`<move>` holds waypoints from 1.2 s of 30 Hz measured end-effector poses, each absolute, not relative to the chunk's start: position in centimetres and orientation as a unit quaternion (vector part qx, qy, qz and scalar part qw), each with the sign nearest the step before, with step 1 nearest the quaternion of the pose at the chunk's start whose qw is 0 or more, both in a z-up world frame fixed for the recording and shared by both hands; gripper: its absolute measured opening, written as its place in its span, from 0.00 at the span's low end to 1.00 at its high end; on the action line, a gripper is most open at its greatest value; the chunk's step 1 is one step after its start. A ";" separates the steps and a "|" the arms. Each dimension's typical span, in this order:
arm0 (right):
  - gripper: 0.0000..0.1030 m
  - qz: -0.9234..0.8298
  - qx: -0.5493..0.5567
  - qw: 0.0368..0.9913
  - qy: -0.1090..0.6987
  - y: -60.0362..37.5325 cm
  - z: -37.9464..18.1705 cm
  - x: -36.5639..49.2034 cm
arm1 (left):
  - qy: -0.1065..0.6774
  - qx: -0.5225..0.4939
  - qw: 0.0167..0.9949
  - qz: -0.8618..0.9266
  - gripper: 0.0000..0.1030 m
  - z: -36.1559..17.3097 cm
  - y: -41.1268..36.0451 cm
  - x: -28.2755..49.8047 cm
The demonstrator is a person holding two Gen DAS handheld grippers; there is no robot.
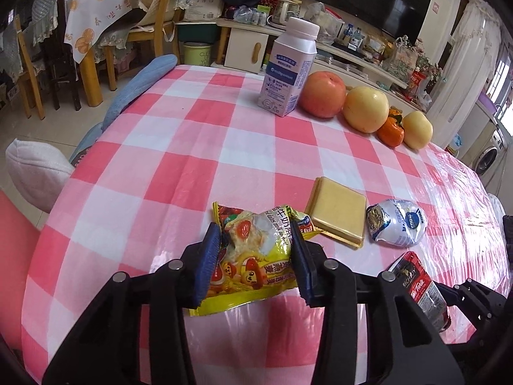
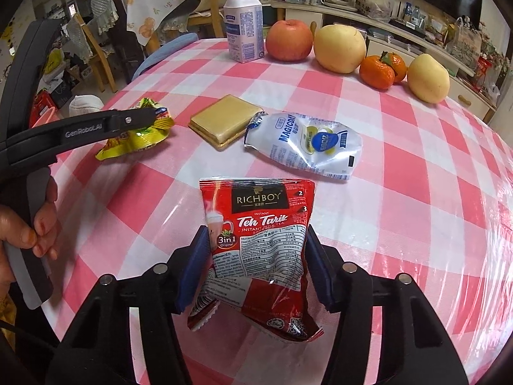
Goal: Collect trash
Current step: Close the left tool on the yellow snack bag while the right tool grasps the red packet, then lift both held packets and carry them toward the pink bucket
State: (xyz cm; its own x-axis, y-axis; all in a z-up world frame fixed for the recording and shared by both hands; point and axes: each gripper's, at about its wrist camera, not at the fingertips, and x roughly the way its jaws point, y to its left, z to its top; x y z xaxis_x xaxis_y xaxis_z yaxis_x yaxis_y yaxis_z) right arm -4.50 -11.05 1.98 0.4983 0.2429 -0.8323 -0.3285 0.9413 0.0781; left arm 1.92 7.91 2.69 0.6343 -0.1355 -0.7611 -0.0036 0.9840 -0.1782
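Observation:
My left gripper (image 1: 256, 240) is shut on a crumpled yellow snack wrapper (image 1: 253, 253), pinched between its blue pads; it also shows in the right wrist view (image 2: 141, 134). My right gripper (image 2: 255, 256) is shut on a red Teh Tarik sachet (image 2: 256, 224), also seen at the lower right of the left wrist view (image 1: 420, 285). A crumpled white Magicday pouch (image 2: 304, 144) and a flat gold wafer pack (image 2: 224, 118) lie on the pink checked tablecloth (image 2: 400, 192) beyond both grippers.
A white milk bottle (image 2: 243, 25), a red apple (image 2: 288, 40), two yellow pears (image 2: 340, 48), and tangerines (image 2: 378, 70) line the table's far edge. Chairs, a cabinet and a TV stand behind. A blue cloth (image 1: 141, 86) hangs at the left edge.

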 end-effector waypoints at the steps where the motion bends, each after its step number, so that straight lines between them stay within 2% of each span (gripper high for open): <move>1: 0.56 0.165 -0.044 0.865 0.472 -11.1 2.0 -4.5 | 0.426 -0.084 0.900 -0.036 0.43 2.7 8.1 1.7; 7: 0.52 0.163 -0.041 0.870 0.464 -11.0 2.0 -4.7 | 0.421 -0.102 0.900 -0.034 0.42 2.9 9.8 0.1; 9: 0.52 0.162 -0.041 0.871 0.462 -11.0 2.0 -4.7 | 0.415 -0.108 0.902 -0.036 0.37 3.2 10.4 -0.4; 22: 0.51 0.163 -0.023 0.874 0.458 -11.3 2.2 -5.4 | 0.415 -0.138 0.899 -0.037 0.37 2.9 13.4 -2.6; 23: 0.51 0.164 -0.023 0.874 0.457 -11.3 2.2 -5.5 | 0.417 -0.136 0.898 -0.039 0.42 2.8 13.4 -2.6; 24: 0.51 0.164 -0.025 0.874 0.457 -11.2 2.3 -5.5 | 0.420 -0.134 0.897 -0.040 0.50 2.6 13.4 -2.6; 30: 0.51 0.164 -0.030 0.876 0.453 -11.0 2.5 -5.7 | 0.432 -0.103 0.895 -0.041 0.67 1.8 12.7 -2.2; 34: 0.51 0.164 -0.030 0.877 0.450 -10.9 2.7 -5.8 | 0.430 -0.077 0.898 -0.041 0.67 1.6 11.8 -2.2; 36: 0.51 0.165 -0.028 0.878 0.449 -10.9 2.7 -5.8 | 0.428 -0.068 0.900 -0.041 0.59 1.6 11.5 -2.2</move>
